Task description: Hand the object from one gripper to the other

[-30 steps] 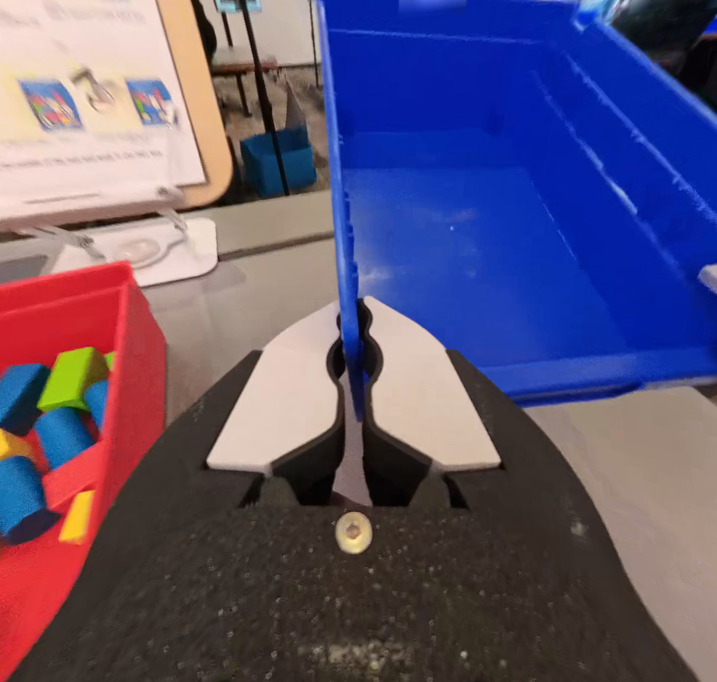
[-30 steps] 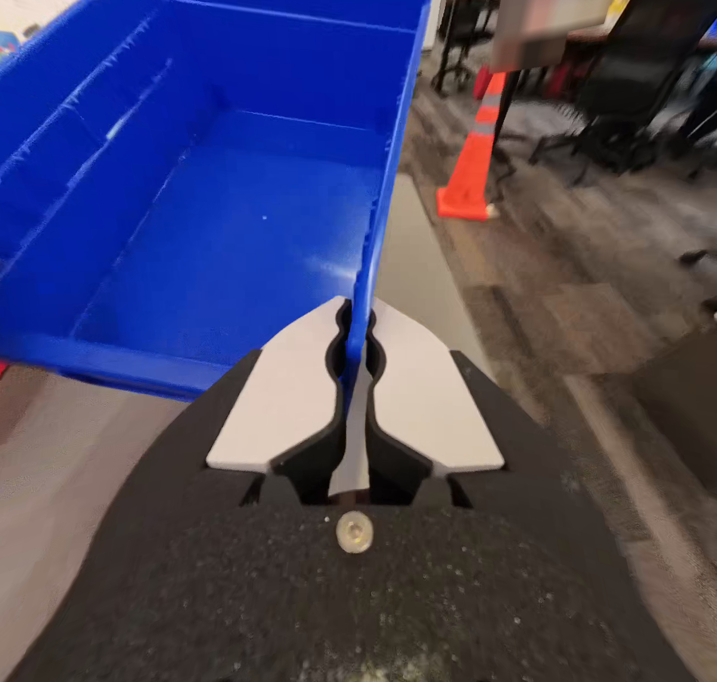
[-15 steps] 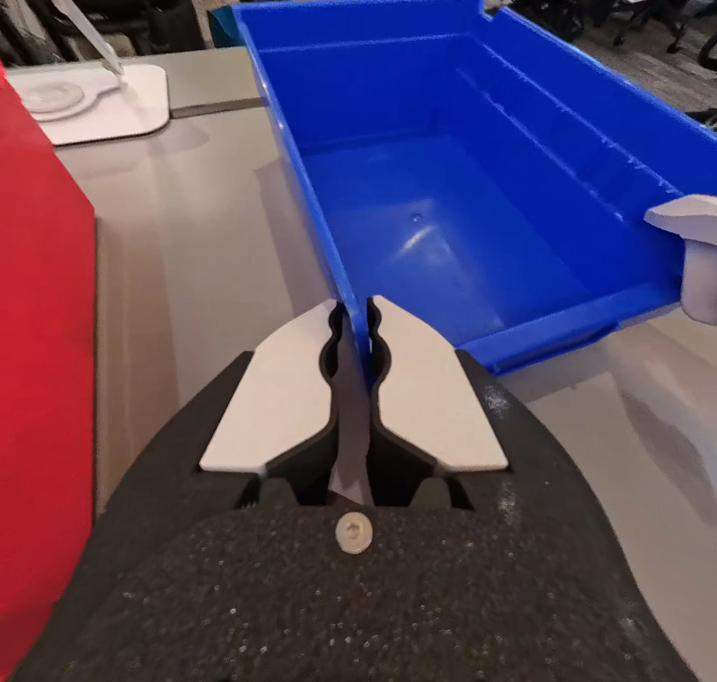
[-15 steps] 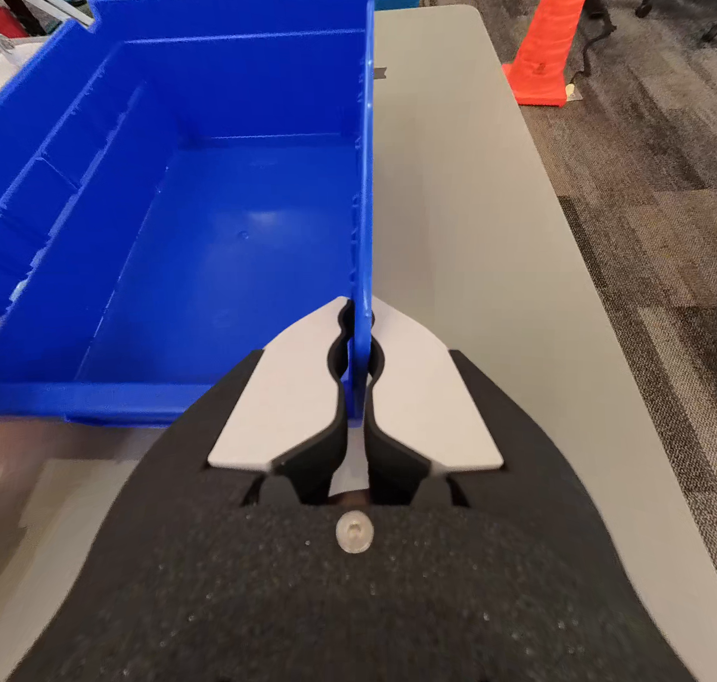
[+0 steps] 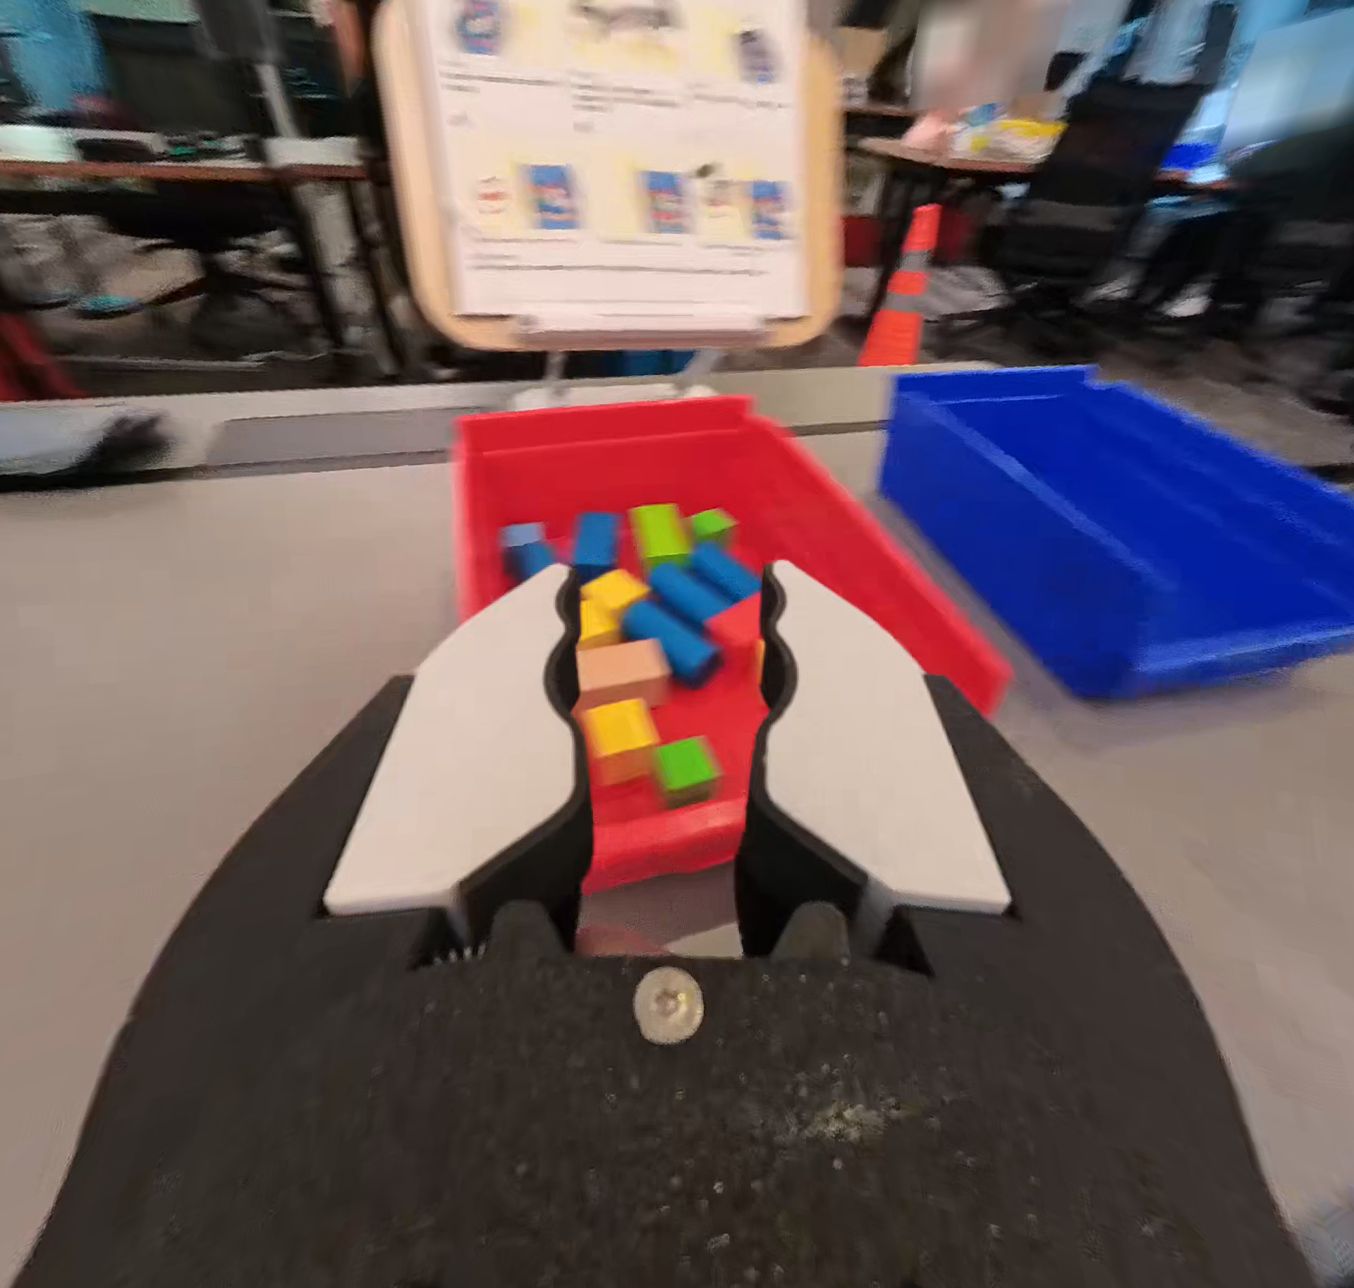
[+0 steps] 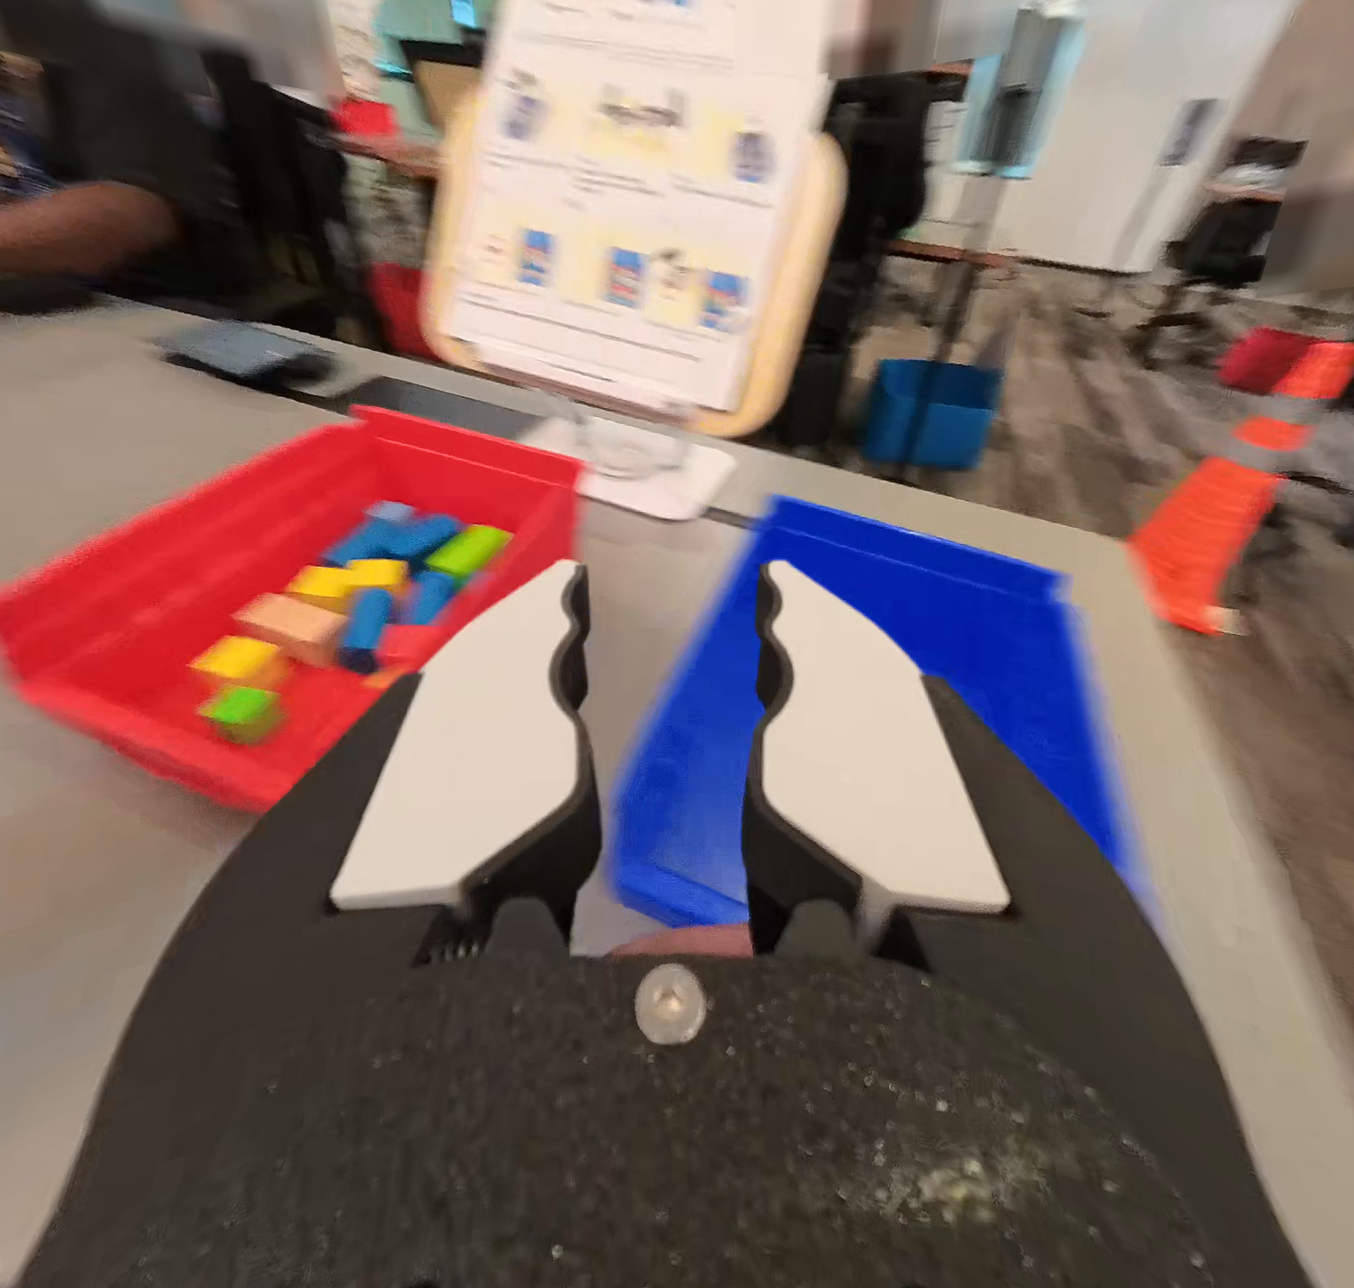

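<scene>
Both grippers, left gripper point(image 5: 667, 578) and right gripper point(image 6: 670, 575), have released the blue bin point(image 6: 952, 622) and gape empty; wooden blocks point(image 5: 623, 674) lie at the left's twelve o'clock.

Both claws let go of blue bin point(image 5: 1114, 520), now parted; left claw point(image 5: 667, 593) faces red bin point(image 5: 842, 520).
</scene>
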Tool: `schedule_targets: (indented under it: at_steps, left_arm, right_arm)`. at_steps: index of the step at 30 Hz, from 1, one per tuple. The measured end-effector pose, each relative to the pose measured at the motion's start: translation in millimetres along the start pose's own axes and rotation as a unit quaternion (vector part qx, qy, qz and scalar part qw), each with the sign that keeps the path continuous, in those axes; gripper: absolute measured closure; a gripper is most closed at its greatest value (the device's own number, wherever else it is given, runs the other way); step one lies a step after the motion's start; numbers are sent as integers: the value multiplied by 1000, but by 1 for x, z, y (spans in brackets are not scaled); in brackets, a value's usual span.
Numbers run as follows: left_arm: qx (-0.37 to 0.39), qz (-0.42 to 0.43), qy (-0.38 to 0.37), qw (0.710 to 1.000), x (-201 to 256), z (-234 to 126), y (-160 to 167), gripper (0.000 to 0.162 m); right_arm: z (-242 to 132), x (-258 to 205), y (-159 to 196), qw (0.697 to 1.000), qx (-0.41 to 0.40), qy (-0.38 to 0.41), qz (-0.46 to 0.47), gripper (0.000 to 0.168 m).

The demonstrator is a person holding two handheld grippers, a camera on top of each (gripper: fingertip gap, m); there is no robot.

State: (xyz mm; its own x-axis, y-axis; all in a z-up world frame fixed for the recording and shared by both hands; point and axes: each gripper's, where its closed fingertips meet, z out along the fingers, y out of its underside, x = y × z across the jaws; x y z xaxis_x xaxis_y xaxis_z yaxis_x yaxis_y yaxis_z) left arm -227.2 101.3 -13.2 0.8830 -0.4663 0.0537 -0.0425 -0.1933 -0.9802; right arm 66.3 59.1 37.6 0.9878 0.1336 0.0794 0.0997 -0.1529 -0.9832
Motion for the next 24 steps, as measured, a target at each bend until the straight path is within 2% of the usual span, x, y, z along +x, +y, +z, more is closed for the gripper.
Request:
schedule_targets:
  at_steps: [1, 2, 4, 5, 7, 8, 9, 10, 12, 14, 19, 24]
  left_arm:
    - [-24, 0, -14, 1000, -20, 3, 9, 113]
    - [-55, -9, -17, 998, -35, 8, 21, 105]
    - [-105, -47, 5, 993, -45, 19, 47, 93]
    - [-116, -71, 20, 991, -45, 24, 58, 93]
    - [-131, -90, 35, 987, -40, 38, 76, 96]
    - [-144, -78, 24, 986, -41, 45, 87, 99]
    - [-155, -62, 5, 986, -45, 52, 96, 105]
    - [-157, -54, -11, 986, -48, 58, 102, 121]
    - [-140, -79, -35, 986, -57, 65, 102, 142]
    - [-142, -73, -45, 986, -65, 66, 101, 156]
    - [-125, -79, -57, 987, -79, 57, 91, 158]
    - [-89, -70, -114, 987, -142, 37, 48, 159]
  right_arm:
    - [14, -35, 3, 999, -1, -37, 19, 123]
    - [29, -65, 13, 997, -12, -59, 46, 114]
    - [57, -113, 49, 990, -64, -69, 104, 99]
    - [67, -130, 70, 987, -91, -56, 122, 97]
    - [81, -139, 109, 984, -132, 24, 119, 100]
    - [85, -137, 125, 981, -148, 68, 108, 111]
    - [90, -136, 138, 977, -163, 96, 94, 120]
    - [94, -138, 148, 975, -178, 104, 86, 125]
    - [99, -143, 145, 976, -164, 93, 109, 162]
    - [98, -144, 144, 976, -171, 86, 103, 164]
    - [92, -160, 138, 977, -158, 103, 96, 164]
    - [115, -212, 98, 985, -123, 73, 97, 163]
